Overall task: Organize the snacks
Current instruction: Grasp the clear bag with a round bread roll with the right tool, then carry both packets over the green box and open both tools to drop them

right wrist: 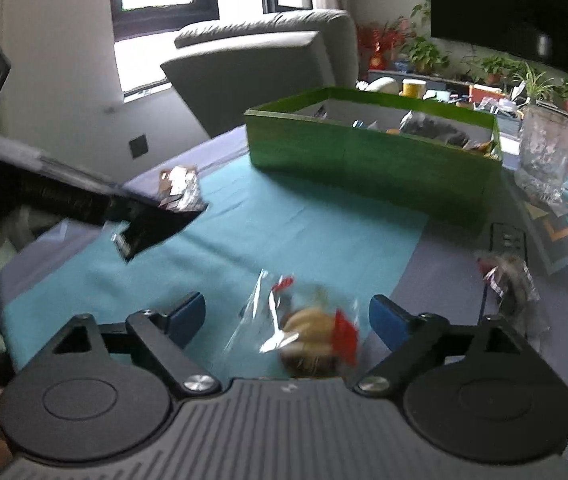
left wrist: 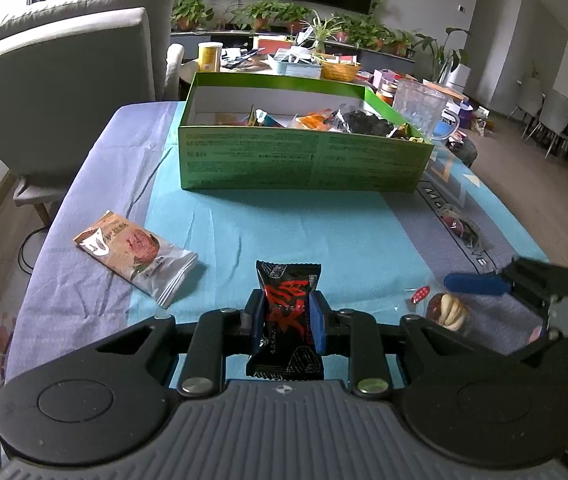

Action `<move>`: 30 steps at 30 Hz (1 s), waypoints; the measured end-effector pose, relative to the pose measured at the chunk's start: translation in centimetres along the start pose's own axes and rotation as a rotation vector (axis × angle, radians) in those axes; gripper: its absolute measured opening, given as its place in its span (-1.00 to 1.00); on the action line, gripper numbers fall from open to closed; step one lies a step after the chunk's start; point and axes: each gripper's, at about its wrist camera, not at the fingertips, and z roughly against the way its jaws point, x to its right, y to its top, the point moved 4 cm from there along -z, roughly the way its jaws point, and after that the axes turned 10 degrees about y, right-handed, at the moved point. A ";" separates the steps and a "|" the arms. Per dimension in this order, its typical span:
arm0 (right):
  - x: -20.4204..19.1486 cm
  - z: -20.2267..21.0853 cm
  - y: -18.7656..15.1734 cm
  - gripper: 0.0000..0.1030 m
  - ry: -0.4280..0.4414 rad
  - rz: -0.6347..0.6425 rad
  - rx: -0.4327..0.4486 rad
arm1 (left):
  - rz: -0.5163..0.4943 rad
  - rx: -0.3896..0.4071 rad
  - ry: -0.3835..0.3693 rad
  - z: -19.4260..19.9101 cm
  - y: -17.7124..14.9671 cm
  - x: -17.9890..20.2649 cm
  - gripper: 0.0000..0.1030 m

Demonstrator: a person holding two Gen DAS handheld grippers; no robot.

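Note:
My left gripper (left wrist: 287,320) is shut on a black snack packet with red lettering (left wrist: 287,304), held upright above the teal tablecloth. A brown and white cookie packet (left wrist: 136,256) lies to its left. The green box (left wrist: 304,160) with several snacks inside stands farther back; it also shows in the right wrist view as the green box (right wrist: 372,168). My right gripper (right wrist: 288,316) is open, its blue pads either side of a clear-wrapped walnut-and-date snack (right wrist: 308,340) lying on the cloth. That snack (left wrist: 446,312) shows at the right of the left wrist view.
A clear glass mug (left wrist: 424,108) stands right of the box. Another clear-wrapped dark snack (right wrist: 512,280) lies at the right, by a black remote-like object (right wrist: 508,240). A grey armchair (left wrist: 56,92) is beside the table's left edge. A cluttered table and plants lie beyond.

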 end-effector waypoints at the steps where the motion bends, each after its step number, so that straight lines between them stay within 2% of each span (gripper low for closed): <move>1: -0.1 -0.2 -0.3 0.14 -0.007 -0.002 -0.012 | 0.001 0.000 0.001 0.0 0.0 0.0 -0.57; 6: -0.2 -0.7 -0.7 0.14 -0.054 -0.035 0.001 | -0.001 0.000 -0.001 0.1 0.0 0.0 -0.57; 16: 1.0 0.0 0.3 0.13 -0.058 -0.092 0.052 | -0.008 0.019 0.001 0.3 0.5 0.1 -0.57; 23: 1.8 0.7 2.4 0.13 -0.070 -0.090 0.130 | -0.021 0.057 0.002 0.4 2.2 0.4 -0.57; 30: 3.2 1.5 5.5 0.13 -0.093 -0.061 0.219 | -0.014 0.131 -0.006 0.6 5.1 0.6 -0.57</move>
